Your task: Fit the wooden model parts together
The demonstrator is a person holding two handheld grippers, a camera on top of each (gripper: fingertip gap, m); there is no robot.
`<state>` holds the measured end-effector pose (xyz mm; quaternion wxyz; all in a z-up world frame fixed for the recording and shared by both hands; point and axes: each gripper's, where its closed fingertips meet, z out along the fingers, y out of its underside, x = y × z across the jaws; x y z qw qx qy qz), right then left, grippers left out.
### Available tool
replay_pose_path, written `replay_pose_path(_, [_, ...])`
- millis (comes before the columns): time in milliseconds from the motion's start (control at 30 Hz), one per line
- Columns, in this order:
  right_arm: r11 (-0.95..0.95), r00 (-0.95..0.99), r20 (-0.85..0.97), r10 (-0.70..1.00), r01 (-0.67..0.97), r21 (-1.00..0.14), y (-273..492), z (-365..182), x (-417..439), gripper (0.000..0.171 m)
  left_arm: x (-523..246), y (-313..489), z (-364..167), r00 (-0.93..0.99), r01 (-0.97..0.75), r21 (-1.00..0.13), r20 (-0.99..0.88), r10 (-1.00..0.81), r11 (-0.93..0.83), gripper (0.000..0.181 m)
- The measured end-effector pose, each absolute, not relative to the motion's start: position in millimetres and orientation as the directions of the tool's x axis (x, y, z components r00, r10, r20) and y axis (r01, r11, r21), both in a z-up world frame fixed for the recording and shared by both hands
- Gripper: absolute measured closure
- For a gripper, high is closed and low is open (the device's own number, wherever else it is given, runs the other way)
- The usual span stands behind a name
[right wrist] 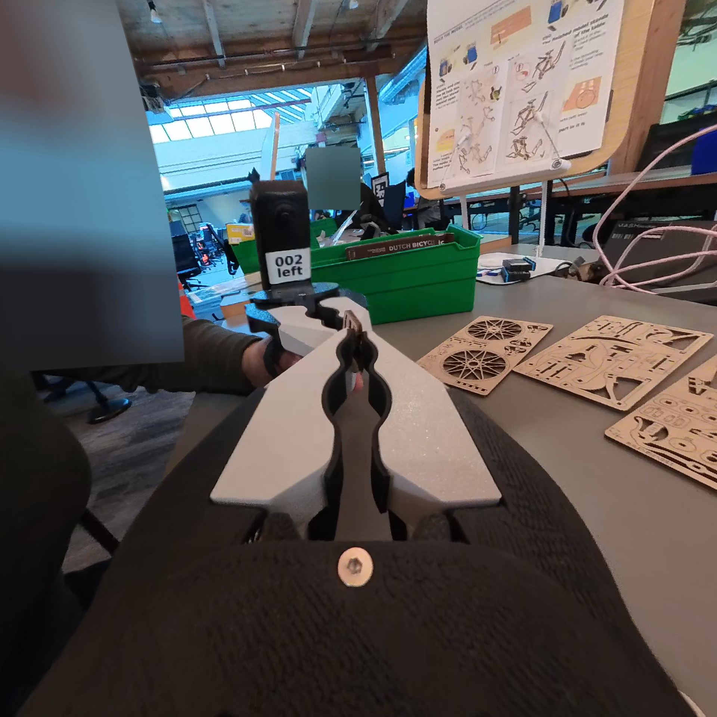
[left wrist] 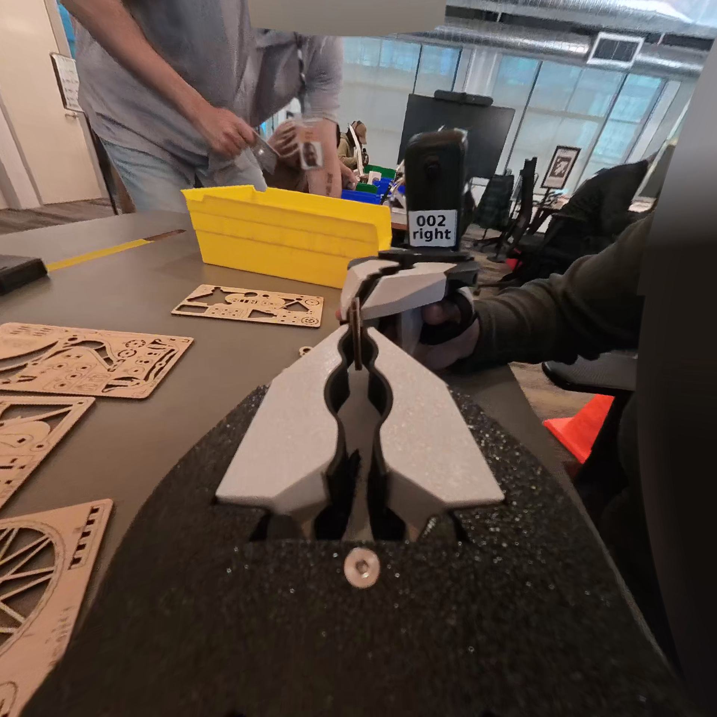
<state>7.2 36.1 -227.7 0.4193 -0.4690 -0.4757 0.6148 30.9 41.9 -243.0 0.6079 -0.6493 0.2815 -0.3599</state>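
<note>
My left gripper (left wrist: 355, 334) and my right gripper (left wrist: 352, 303) meet tip to tip above the table's near edge. Both are shut on a small thin wooden part (left wrist: 356, 351), seen edge-on and upright in the left wrist view. In the right wrist view my right gripper (right wrist: 355, 343) pinches the wood close to the left gripper (right wrist: 343, 316), and the part (right wrist: 351, 322) shows small holes. I cannot tell whether it is one piece or two joined. Laser-cut wooden sheets (left wrist: 248, 306) (left wrist: 89, 359) (right wrist: 485, 349) (right wrist: 613, 361) lie flat on the grey table (left wrist: 135, 279).
A yellow bin (left wrist: 287, 236) stands behind the sheets, with a person (left wrist: 186, 97) at it. A green bin (right wrist: 407, 279) and an instruction sheet on a board (right wrist: 516, 85) stand at the other end. A small loose wooden piece (left wrist: 306, 350) lies near the grippers. Pink cables (right wrist: 640, 240) are at the table's edge. Both grippers' tips are close together, under 4 cm apart.
</note>
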Motion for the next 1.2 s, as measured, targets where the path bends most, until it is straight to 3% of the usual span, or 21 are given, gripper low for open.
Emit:
replay_pose_path(100, [-0.153, -0.212, -0.132, 0.968, -0.085, -0.985, 31, -222, 9, 0.17, 32, 38, -238, 0.589, 0.052, -0.997, 0.082, -0.804, -0.064, 0.18])
replay_pose_path(400, [-0.211, -0.345, -0.164, 0.924, -0.103, -0.972, 21, -216, 17, 0.171, 41, 26, -230, 0.447, 0.198, -0.971, 0.212, -0.869, -0.136, 0.181])
replay_pose_path(700, [-0.162, -0.294, -0.126, 0.947, -0.099, -0.982, 25, -219, 16, 0.17, 39, 30, -233, 0.48, 0.184, -0.973, 0.211, -0.851, -0.138, 0.181])
replay_pose_path(1200, [-0.133, -0.249, -0.113, 0.962, -0.066, -0.989, 29, -223, 16, 0.17, 37, 35, -237, 0.631, -0.021, -1.0, -0.022, -0.776, 0.011, 0.18])
